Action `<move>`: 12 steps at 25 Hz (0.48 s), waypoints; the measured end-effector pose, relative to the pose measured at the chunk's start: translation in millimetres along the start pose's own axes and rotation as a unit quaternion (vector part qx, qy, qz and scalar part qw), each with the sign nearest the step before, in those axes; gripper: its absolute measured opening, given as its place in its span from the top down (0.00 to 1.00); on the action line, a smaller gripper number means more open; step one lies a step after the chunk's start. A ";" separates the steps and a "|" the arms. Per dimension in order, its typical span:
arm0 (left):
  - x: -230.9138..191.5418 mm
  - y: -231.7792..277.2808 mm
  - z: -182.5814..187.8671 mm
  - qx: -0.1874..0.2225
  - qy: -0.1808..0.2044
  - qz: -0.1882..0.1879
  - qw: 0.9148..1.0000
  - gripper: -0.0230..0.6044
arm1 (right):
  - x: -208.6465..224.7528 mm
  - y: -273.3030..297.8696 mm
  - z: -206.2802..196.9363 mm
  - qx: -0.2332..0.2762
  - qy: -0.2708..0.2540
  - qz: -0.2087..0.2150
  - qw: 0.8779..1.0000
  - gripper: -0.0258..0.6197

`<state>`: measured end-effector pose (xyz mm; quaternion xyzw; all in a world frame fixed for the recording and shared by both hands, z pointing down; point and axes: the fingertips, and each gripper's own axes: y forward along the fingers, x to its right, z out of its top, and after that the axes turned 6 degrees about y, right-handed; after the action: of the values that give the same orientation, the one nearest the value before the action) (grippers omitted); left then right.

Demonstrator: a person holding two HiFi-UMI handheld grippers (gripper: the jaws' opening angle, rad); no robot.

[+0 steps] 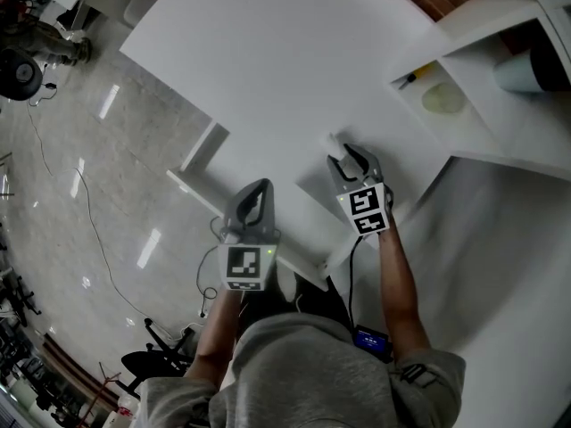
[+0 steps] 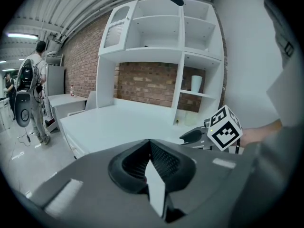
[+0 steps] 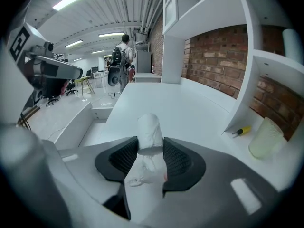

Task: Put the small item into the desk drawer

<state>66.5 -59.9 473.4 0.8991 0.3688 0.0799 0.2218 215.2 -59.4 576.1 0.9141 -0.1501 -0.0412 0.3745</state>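
My right gripper [image 3: 150, 148] is shut on a small white cylindrical item [image 3: 149, 129], which sticks out forward past the pads. In the head view this gripper [image 1: 346, 159] holds the item [image 1: 335, 140] just above the white desk [image 1: 268, 78], near its front right. An open white drawer [image 3: 71, 125] lies to the left of the desk's front edge; in the head view the drawer [image 1: 201, 154] is left of both grippers. My left gripper [image 2: 150, 148] has its pads together with nothing between them. It hovers [image 1: 254, 190] at the desk's front edge, beside the right gripper [image 2: 194, 136].
A white shelf unit [image 1: 500, 141] stands at the desk's right, holding a yellow-handled screwdriver [image 3: 242, 131], a pale translucent cup [image 3: 264, 137] and a white roll [image 2: 196, 83]. People [image 3: 122, 56] stand far back in the room. Cables cross the floor [image 1: 89, 212].
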 end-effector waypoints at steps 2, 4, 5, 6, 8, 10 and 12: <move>-0.4 -5.3 5.1 0.006 0.003 0.001 1.000 0.94 | -3.4 -8.6 8.4 0.009 -0.005 -0.004 1.000 0.69; -1.0 -10.9 9.9 0.012 0.005 0.002 1.000 0.94 | -8.4 -17.1 16.7 0.019 -0.008 -0.006 1.000 0.69; -1.3 -13.9 12.2 0.015 0.006 0.002 1.000 0.94 | -11.4 -21.5 21.1 0.024 -0.008 -0.006 1.000 0.69; -1.7 -17.2 14.5 0.017 0.007 0.003 1.000 0.94 | -14.6 -26.1 25.7 0.030 -0.009 -0.005 0.999 0.69; -2.3 -24.6 19.0 0.022 0.009 0.004 1.000 0.94 | -21.3 -35.6 35.3 0.041 -0.013 -0.005 0.999 0.69; -2.9 -32.2 22.0 0.026 0.009 0.006 1.000 0.94 | -28.9 -44.4 44.9 0.052 -0.018 -0.004 0.998 0.69; -4.9 -40.4 22.9 0.029 0.010 0.008 0.999 0.94 | -38.7 -52.0 53.8 0.062 -0.024 -0.001 0.998 0.69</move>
<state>44.7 -45.6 434.6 0.9075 0.3656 0.0799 0.1910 181.0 -48.7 499.9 0.9343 -0.1603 -0.0543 0.3137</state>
